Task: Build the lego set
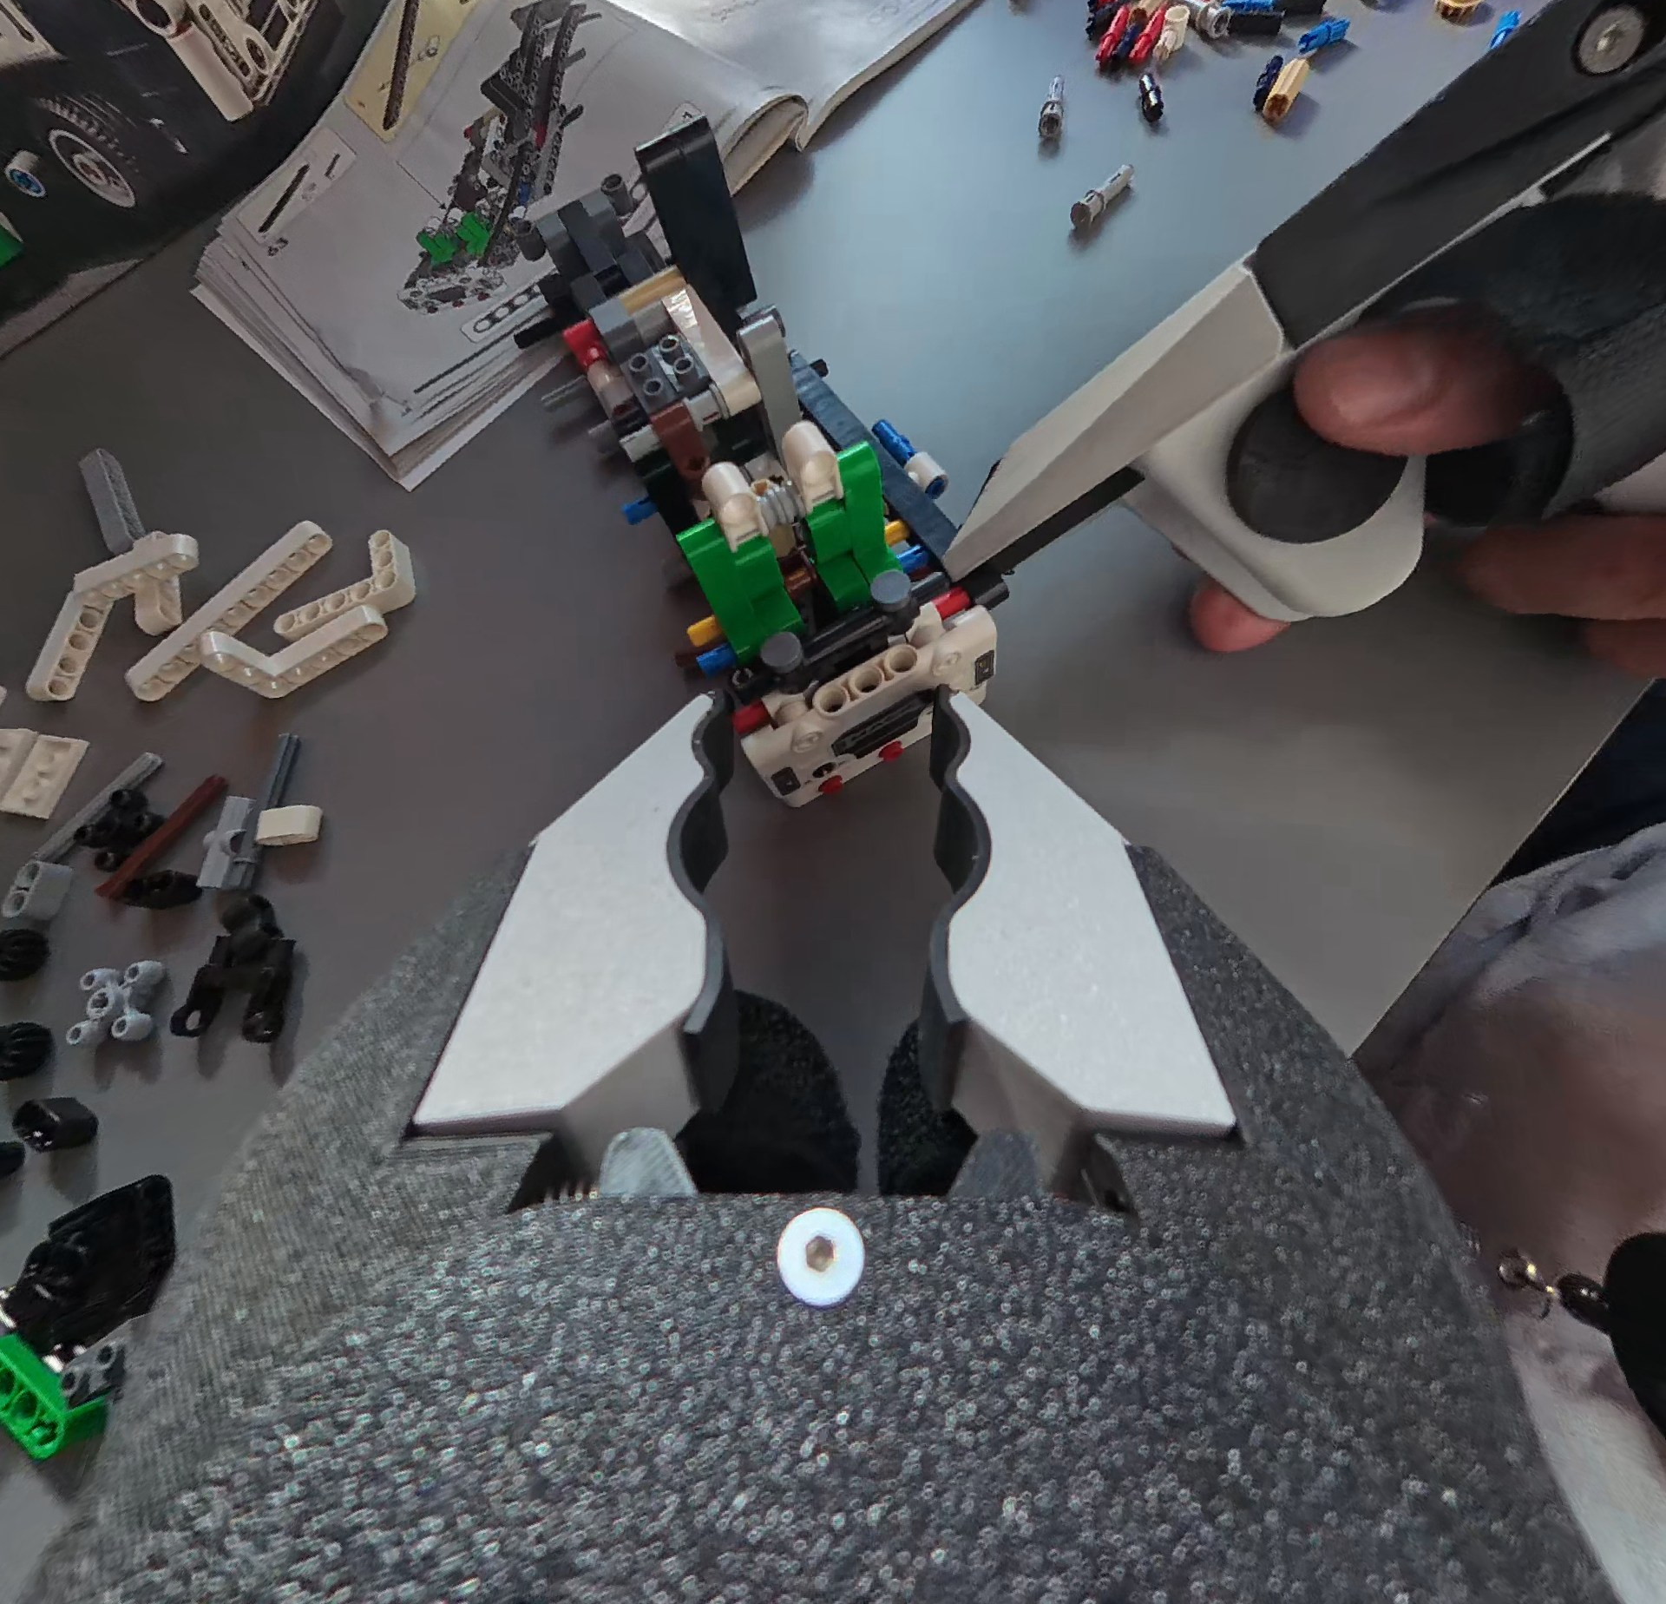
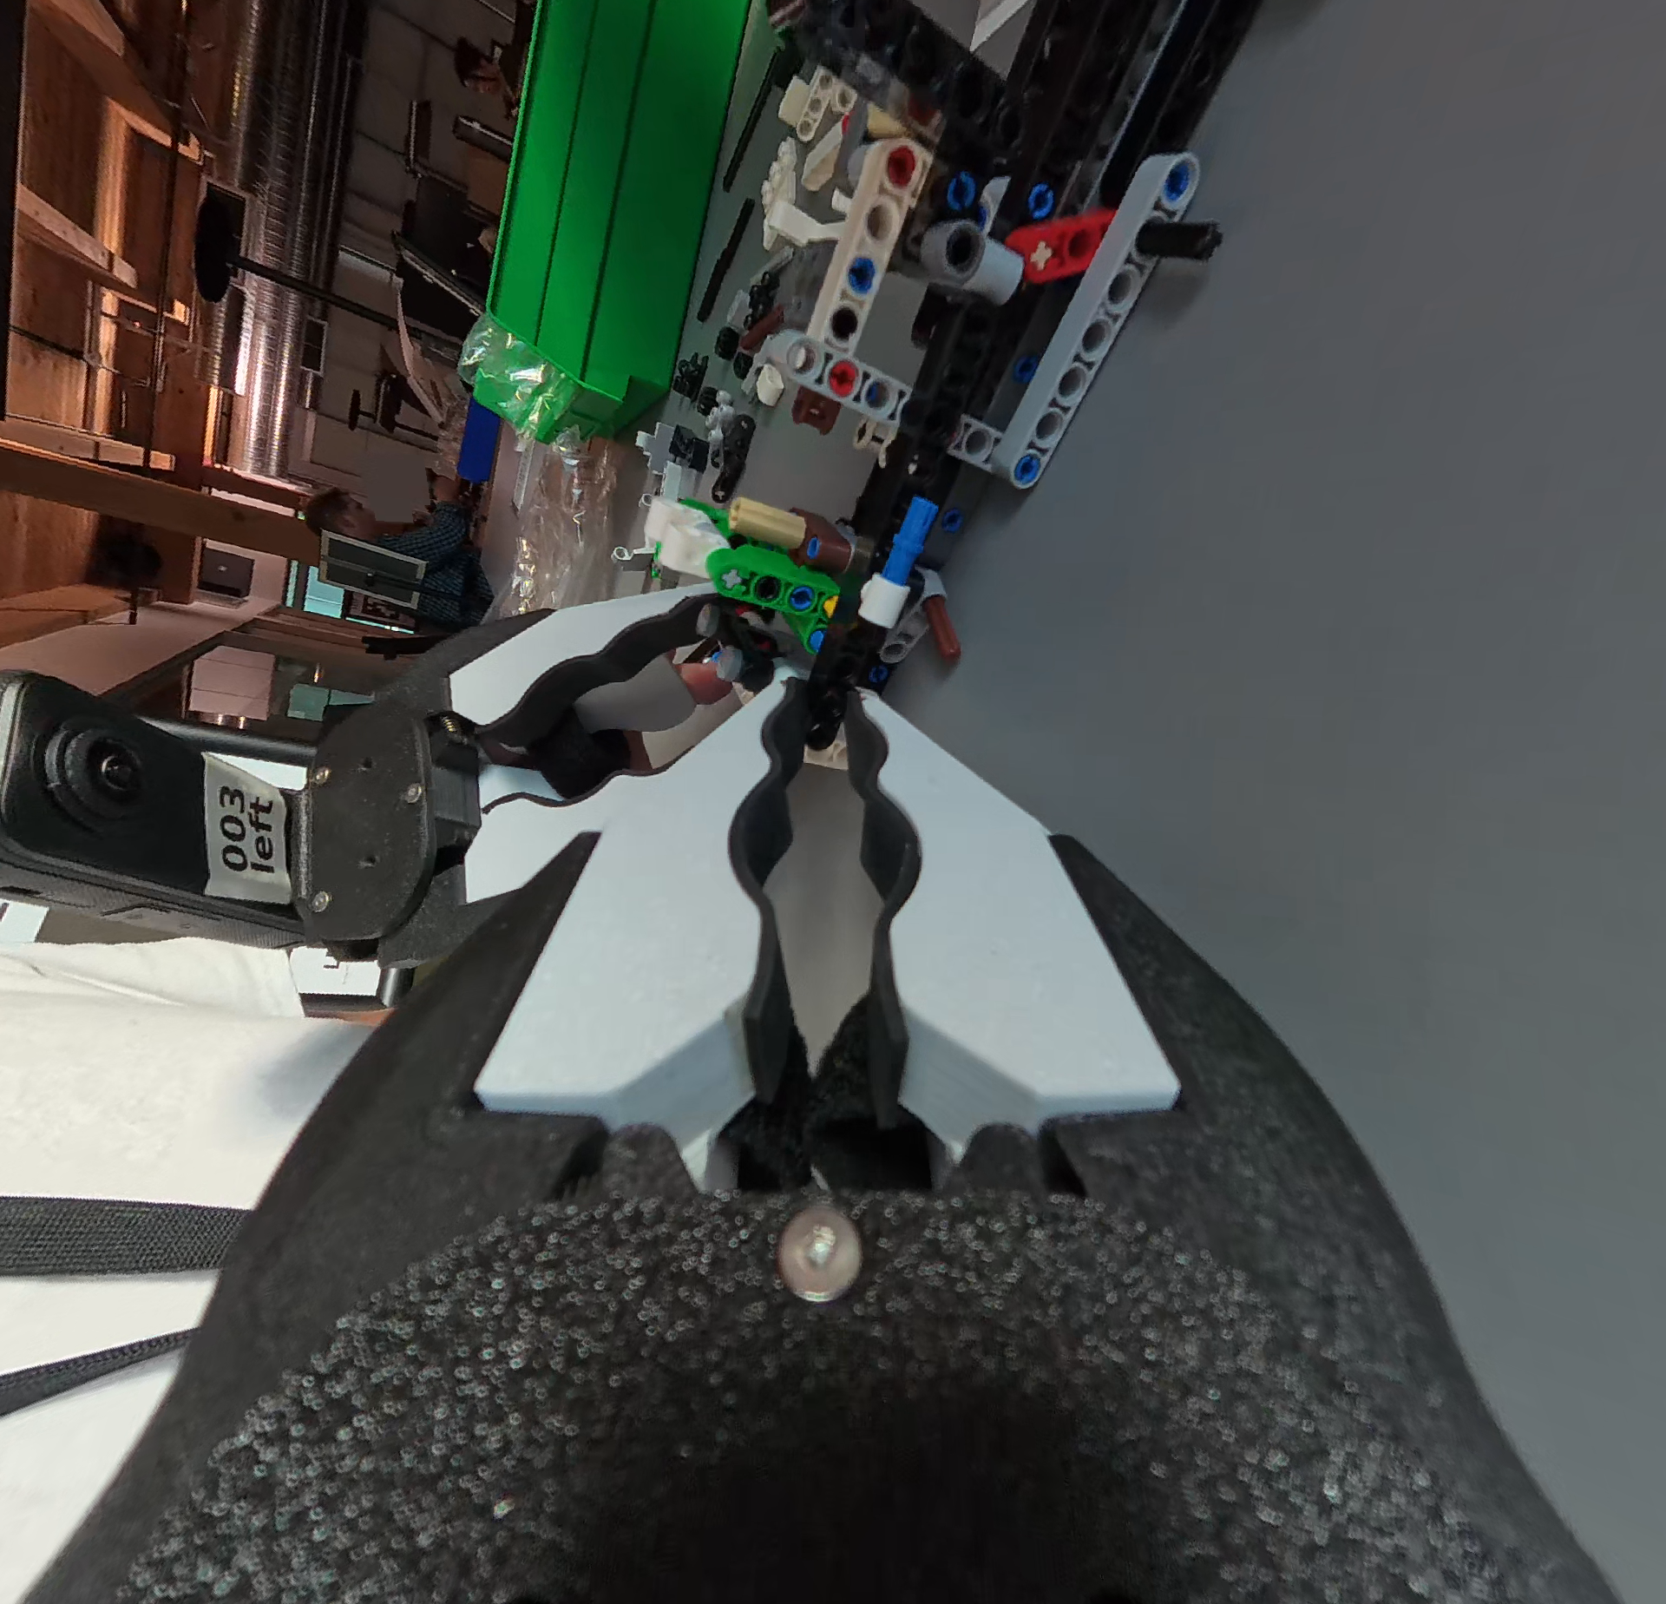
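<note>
The half-built lego model (image 1: 766,497), a long frame with green, black and white parts, lies on the grey table (image 1: 1127,794). My left gripper (image 1: 828,717) is shut on the model's white end block (image 1: 865,722), one finger on each side. My right gripper (image 1: 972,576) comes in from the right, and its tips are closed on a black part at the model's side next to that end. In the right wrist view my right gripper (image 2: 825,699) pinches this black part (image 2: 834,663) of the model (image 2: 992,253). The left gripper (image 2: 712,632) holds the model from the left.
An open instruction booklet (image 1: 505,163) lies behind the model. Loose white beams (image 1: 225,614) and small black and grey parts (image 1: 234,975) lie to the left. A pile of coloured pins (image 1: 1199,1) lies at the far right. A green box (image 2: 613,163) stands beyond. A hand (image 1: 1406,379) holds the right gripper. The tips of both grippers are at nearly the same place.
</note>
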### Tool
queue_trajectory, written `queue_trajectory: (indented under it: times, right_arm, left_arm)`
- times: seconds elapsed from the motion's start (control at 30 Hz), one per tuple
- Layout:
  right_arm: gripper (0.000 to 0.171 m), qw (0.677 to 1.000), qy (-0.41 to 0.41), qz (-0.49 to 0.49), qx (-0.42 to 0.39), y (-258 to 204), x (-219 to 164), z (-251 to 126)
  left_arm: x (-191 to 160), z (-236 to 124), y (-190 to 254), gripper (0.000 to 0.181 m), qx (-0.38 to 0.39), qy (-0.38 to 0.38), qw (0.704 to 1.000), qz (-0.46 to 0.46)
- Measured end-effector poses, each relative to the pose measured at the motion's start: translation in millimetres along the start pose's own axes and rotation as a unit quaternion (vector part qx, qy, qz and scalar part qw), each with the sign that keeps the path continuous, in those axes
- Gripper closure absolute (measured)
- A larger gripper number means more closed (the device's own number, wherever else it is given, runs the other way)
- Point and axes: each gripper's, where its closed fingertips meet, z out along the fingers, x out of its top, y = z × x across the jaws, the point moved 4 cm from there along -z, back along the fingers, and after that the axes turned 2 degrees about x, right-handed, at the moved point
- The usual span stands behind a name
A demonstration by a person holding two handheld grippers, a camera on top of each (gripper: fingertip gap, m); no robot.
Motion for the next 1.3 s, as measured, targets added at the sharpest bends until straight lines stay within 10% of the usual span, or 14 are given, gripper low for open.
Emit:
queue_trajectory:
  times: [0.4, 0.73, 1.3]
  right_arm:
    - [0.158, 0.991, 0.03, -0.108, -0.079, 5, 9, -16]
    - [0.1, 0.911, 0.035, -0.35, -0.215, -1, -3, -69]
    - [0.105, 0.891, 0.06, -0.333, -0.303, 10, -5, -44]
  left_arm:
    - [13, 5, 15, 0.143, -0.04, 0.018, 0.997, -0.056]
    - [35, -6, 47, 0.13, -0.147, 0.046, 0.988, 0.021]
    - [57, 26, 41, 0.14, -0.263, 0.05, 0.962, -0.045]
